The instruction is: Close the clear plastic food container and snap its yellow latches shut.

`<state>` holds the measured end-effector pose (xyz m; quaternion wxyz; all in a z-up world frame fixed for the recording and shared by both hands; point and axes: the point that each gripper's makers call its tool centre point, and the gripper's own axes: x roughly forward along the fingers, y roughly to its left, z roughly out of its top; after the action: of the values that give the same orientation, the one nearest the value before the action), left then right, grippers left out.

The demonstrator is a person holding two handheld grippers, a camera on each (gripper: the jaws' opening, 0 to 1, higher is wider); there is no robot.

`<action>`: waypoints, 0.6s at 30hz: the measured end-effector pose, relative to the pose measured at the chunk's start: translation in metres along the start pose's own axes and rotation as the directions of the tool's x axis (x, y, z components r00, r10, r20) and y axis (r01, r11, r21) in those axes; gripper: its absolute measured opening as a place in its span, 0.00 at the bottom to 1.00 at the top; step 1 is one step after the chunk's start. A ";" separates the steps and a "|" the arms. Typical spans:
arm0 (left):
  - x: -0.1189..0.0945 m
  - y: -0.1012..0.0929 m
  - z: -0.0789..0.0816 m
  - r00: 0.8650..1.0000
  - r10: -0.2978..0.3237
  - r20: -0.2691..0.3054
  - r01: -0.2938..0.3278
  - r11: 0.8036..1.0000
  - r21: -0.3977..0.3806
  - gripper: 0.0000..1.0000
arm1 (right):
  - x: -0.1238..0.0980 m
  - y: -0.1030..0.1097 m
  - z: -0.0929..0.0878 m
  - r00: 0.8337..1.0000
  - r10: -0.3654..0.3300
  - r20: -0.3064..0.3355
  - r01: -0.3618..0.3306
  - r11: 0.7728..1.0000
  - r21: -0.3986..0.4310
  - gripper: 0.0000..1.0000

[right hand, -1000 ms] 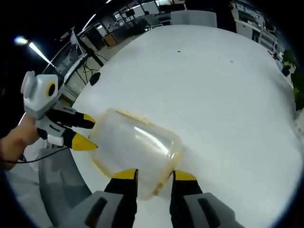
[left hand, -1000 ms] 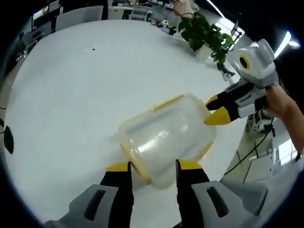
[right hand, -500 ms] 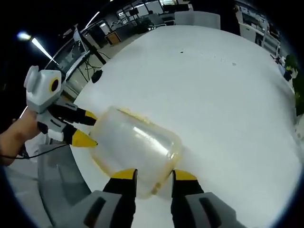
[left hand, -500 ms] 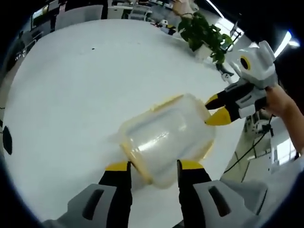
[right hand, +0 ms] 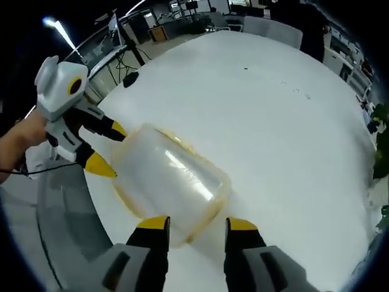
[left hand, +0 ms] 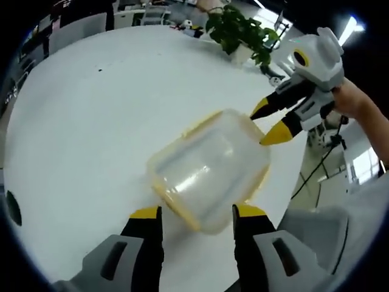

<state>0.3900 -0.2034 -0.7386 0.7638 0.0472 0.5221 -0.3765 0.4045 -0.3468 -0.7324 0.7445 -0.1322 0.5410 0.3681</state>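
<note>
The clear plastic container (left hand: 209, 170) with a yellow rim lies on the white table (left hand: 91, 121); I cannot tell how its latches stand. My left gripper (left hand: 196, 213) is open, its yellow tips on either side of the container's near end. At the far end my right gripper (left hand: 267, 121) comes in from the right, open, with its tips against that end. In the right gripper view the same container (right hand: 167, 176) lies just past my open right gripper (right hand: 197, 224), and my left gripper (right hand: 109, 148) meets it from the left, held by a hand (right hand: 15, 143).
A potted plant (left hand: 240, 33) stands at the table's far edge. The table's edge runs close behind the right gripper, with a cable (left hand: 313, 179) hanging beyond it. A grey surface (right hand: 61, 219) lies below the table edge. Chairs and desks stand at the back.
Both views have shifted and tilted with the hands. The container stays on the table between the two grippers, and both stay open at its ends.
</note>
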 end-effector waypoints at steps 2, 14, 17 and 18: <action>-0.003 0.002 0.000 1.000 0.013 -0.012 -0.012 0.999 0.051 0.43 | -0.001 -0.001 0.000 1.000 -0.005 -0.008 0.005 1.000 -0.016 0.33; -0.017 0.009 0.006 0.997 0.040 -0.071 -0.025 0.979 0.201 0.42 | -0.006 0.000 0.006 0.998 -0.033 -0.052 0.022 0.980 -0.198 0.34; -0.018 0.007 0.010 0.997 0.033 -0.072 -0.016 0.975 0.221 0.43 | -0.006 0.000 0.006 0.998 -0.036 -0.060 0.021 0.972 -0.234 0.34; -0.019 0.007 0.010 0.997 0.033 -0.074 -0.015 0.973 0.232 0.43 | -0.005 0.000 0.006 0.997 -0.035 -0.065 0.019 0.972 -0.236 0.34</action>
<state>0.3988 -0.1936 -0.7200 0.7370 0.1568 0.5030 -0.4233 0.4083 -0.3457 -0.7252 0.7096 -0.2394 0.5169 0.4148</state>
